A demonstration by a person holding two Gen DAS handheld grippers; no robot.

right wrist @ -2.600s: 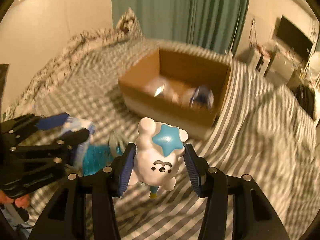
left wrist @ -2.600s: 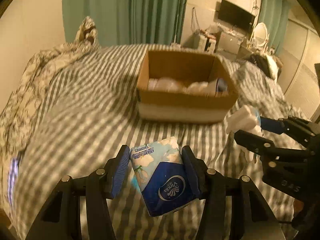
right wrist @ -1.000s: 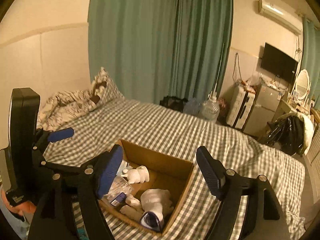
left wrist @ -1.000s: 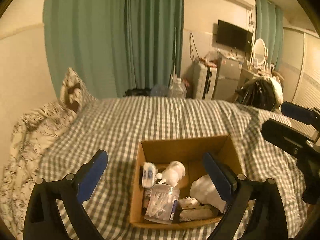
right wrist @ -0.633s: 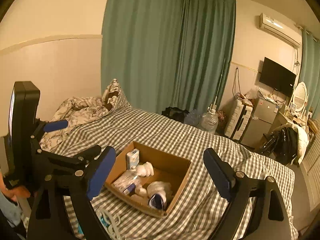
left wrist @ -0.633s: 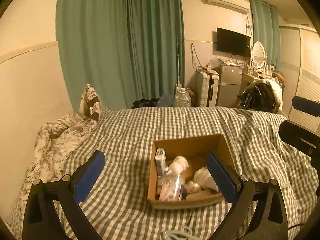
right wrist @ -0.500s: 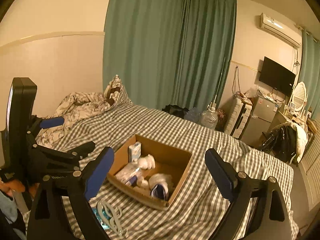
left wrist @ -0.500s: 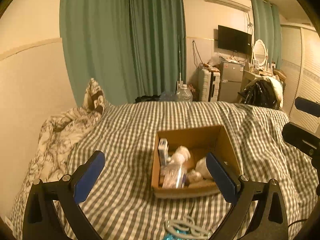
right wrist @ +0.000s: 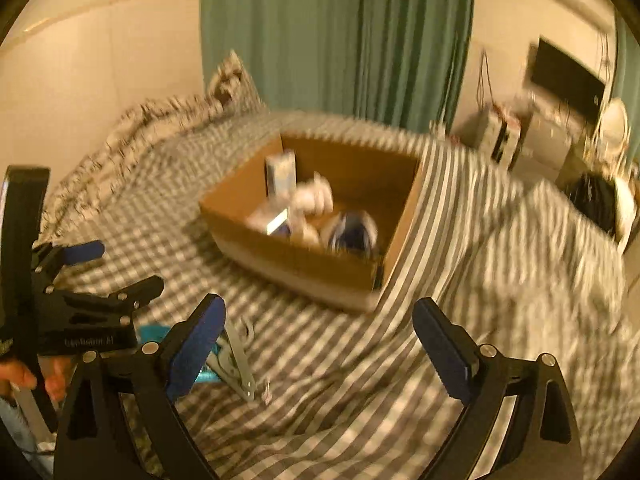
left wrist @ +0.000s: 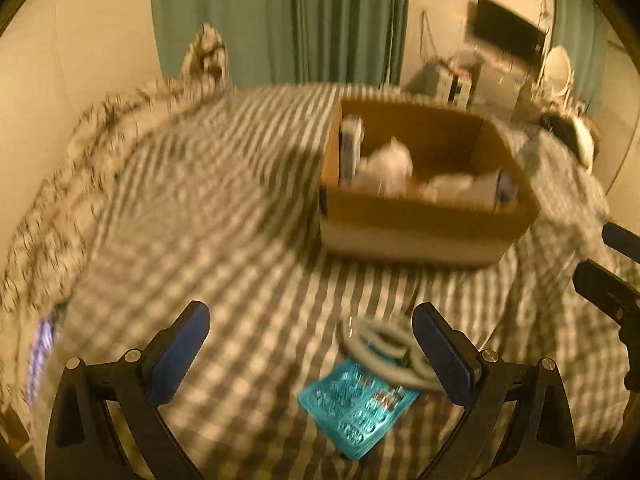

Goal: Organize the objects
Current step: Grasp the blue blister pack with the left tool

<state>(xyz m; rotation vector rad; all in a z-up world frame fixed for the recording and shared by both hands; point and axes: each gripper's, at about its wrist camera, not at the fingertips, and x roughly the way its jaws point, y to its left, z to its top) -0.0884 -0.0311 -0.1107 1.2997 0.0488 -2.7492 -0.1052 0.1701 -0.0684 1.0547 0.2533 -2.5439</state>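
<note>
Presently both the left tongs (left wrist: 308,344) and right tongs (right wrist: 318,346) are released and empty above the grey checked bed (left wrist: 224,248). A teal foil packet (left wrist: 354,404) touches a white coiled cable (left wrist: 384,348), short of the brown cardboard box (left wrist: 420,216). Risk: snagging both together.

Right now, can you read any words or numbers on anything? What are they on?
None can be read for sure.
Left gripper: white lettering on its body, too blurred.
Teal packet: printed marks, too blurred.
Items in the box: any labels too blurred.
</note>
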